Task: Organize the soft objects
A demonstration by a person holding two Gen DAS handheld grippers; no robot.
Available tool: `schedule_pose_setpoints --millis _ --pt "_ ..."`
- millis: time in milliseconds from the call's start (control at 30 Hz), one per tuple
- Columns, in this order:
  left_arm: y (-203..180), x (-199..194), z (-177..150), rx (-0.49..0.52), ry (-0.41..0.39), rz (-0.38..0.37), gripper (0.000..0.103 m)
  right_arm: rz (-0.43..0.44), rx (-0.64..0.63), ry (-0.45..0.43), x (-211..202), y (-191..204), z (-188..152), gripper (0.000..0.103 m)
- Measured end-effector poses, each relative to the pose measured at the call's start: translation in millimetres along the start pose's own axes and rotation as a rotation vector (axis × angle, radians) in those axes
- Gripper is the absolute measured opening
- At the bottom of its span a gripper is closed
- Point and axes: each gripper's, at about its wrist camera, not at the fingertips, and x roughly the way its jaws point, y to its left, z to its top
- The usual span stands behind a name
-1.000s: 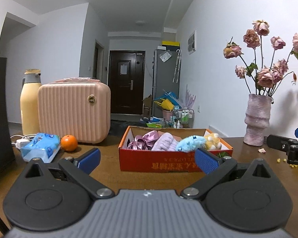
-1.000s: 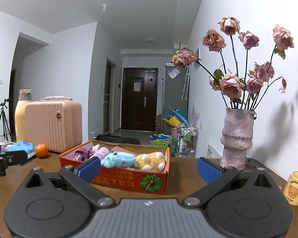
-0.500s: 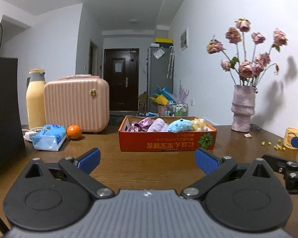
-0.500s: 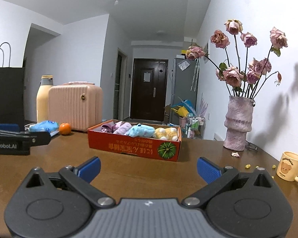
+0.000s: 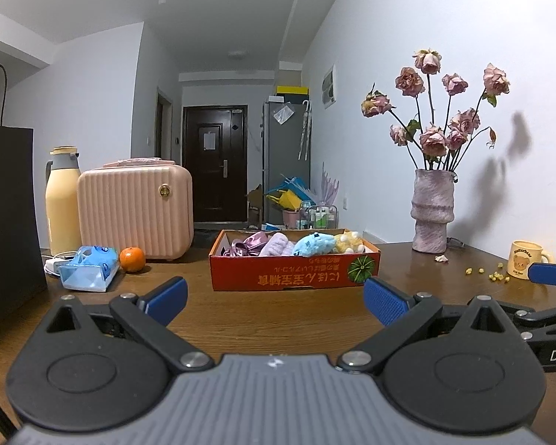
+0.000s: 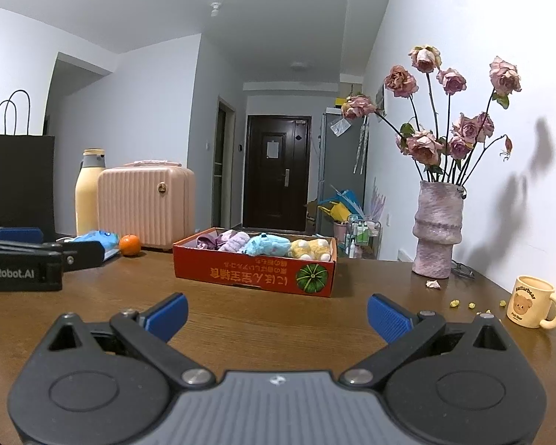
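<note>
Plush toys (image 6: 267, 244) already lie in a row inside the red cardboard box (image 6: 254, 276) mid-table; no soft item seems left on the bare wood, though far edges are unclear. Left gripper (image 5: 274, 296) and right gripper (image 6: 277, 313) hover before it, jaws wide, empty

Each tool, the left tool (image 5: 274, 298) and the right tool (image 6: 277, 313), has a ribbed grey body, black linkage arms with silver screws, round black housings and blue ribbed fingertips (image 6: 387, 318). White "GenRobot.AI" lettering marks the left one's side.
</note>
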Motion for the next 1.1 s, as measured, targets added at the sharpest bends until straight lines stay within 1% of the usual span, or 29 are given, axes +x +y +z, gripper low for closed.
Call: schedule_pose_setpoints --millis 300,1100 --pt "-1.8 -7.9 0.0 0.003 -0.015 -0.003 0.103 -0.003 -0.002 -0.013 -6.0 0.0 1.1 0.103" --pt "-0.6 -8.6 1.9 0.003 -0.018 0.001 0.103 -0.001 -0.009 -0.012 -5.8 3.3 1.3 0.103"
